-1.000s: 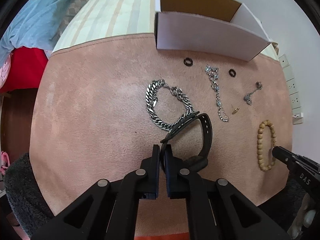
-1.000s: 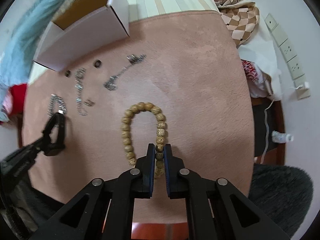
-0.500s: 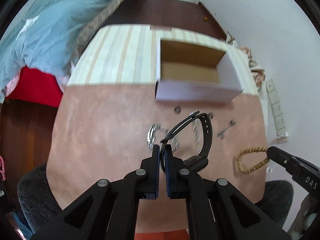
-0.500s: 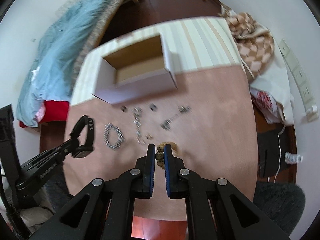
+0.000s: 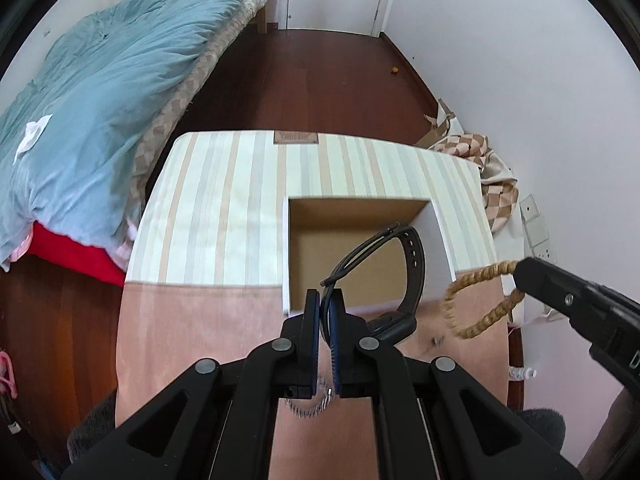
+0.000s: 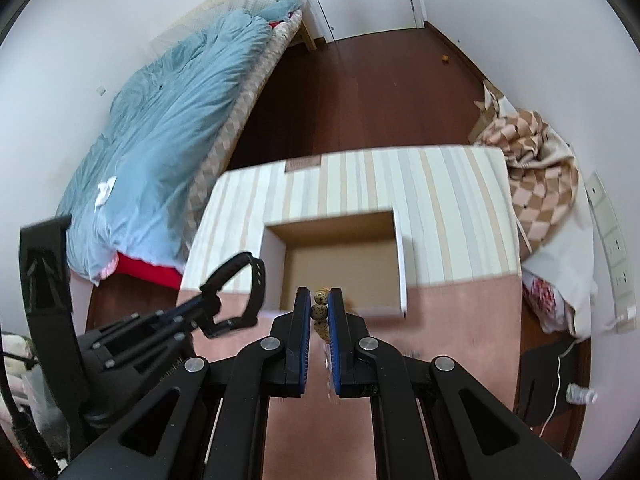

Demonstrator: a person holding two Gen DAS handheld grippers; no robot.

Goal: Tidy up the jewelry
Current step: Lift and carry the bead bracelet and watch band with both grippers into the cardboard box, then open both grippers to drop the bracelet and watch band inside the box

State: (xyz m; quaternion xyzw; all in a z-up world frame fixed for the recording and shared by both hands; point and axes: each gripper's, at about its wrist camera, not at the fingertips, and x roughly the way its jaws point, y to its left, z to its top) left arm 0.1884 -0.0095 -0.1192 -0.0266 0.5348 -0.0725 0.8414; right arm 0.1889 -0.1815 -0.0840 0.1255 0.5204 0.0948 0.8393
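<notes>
My left gripper [image 5: 327, 300] is shut on the strap of a black watch [image 5: 412, 264], held high above the table in front of the open cardboard box [image 5: 360, 216]. The watch also shows in the right wrist view [image 6: 256, 276]. My right gripper [image 6: 319, 300] is shut on a wooden bead bracelet [image 6: 320, 310], which hangs as a loop in the left wrist view [image 5: 476, 300]. The box [image 6: 340, 256] lies just ahead of both grippers, open and showing a bare brown floor. Most other jewelry is hidden under the grippers.
The table has a pink cloth [image 5: 200, 320] near me and a striped cloth [image 5: 224, 208] at the back. A silver chain [image 5: 308, 404] blurs below my left fingers. A bed with a blue duvet [image 5: 92, 112] stands left. Wall sockets [image 5: 536, 224] are right.
Both grippers have risen well above the table with the watch and the bead bracelet, and moved forward toward the box. The views now look down into the box.
</notes>
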